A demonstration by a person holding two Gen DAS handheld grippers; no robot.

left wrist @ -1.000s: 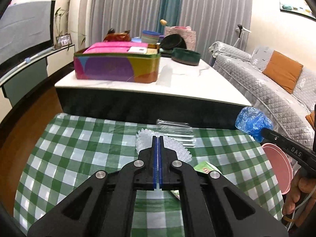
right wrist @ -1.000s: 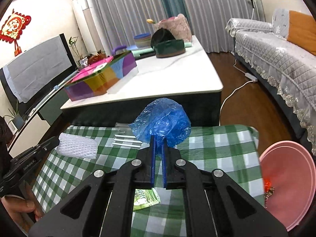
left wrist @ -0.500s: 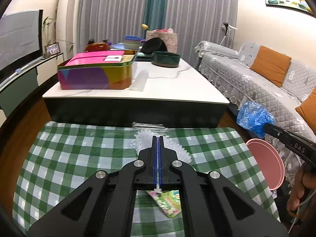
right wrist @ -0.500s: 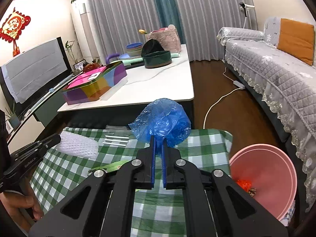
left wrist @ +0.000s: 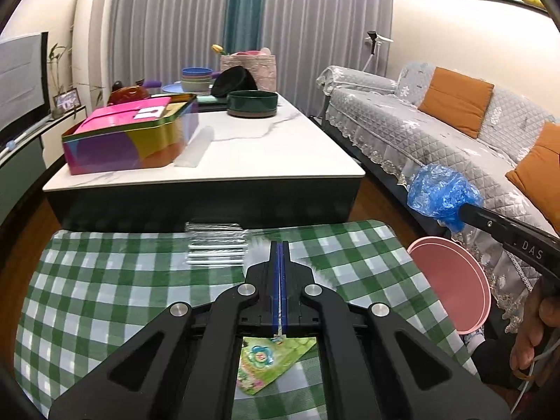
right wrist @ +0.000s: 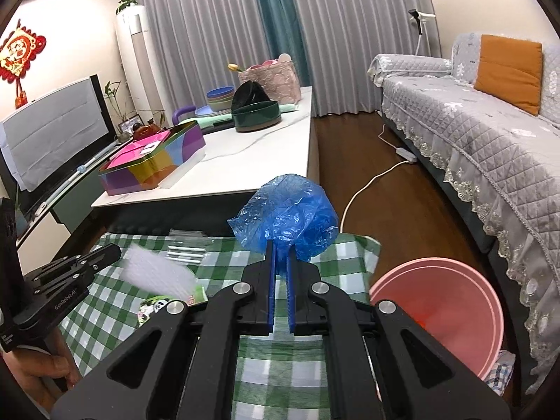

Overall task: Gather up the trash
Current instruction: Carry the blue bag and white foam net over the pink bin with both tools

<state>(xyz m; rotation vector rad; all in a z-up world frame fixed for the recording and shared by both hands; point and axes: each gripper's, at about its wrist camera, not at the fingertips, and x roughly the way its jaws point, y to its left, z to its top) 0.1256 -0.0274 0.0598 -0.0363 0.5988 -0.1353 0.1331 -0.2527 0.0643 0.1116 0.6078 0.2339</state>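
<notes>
The right gripper point(right wrist: 280, 245) pinches a crumpled blue plastic bag point(right wrist: 285, 211) above the green-checked tablecloth point(right wrist: 304, 360), beside the round pink plastic bin point(right wrist: 448, 311). The left gripper point(left wrist: 280, 245), jaws pressed together, grips white foam netting point(right wrist: 157, 274) over the same cloth, above a green printed wrapper point(left wrist: 269, 360).

On your right gripper point(left wrist: 451, 215), you can read the white letters "DAS" along its black arm. On your left gripper point(right wrist: 108, 253), the side reads "GenRobot.AI" in small white print.
</notes>
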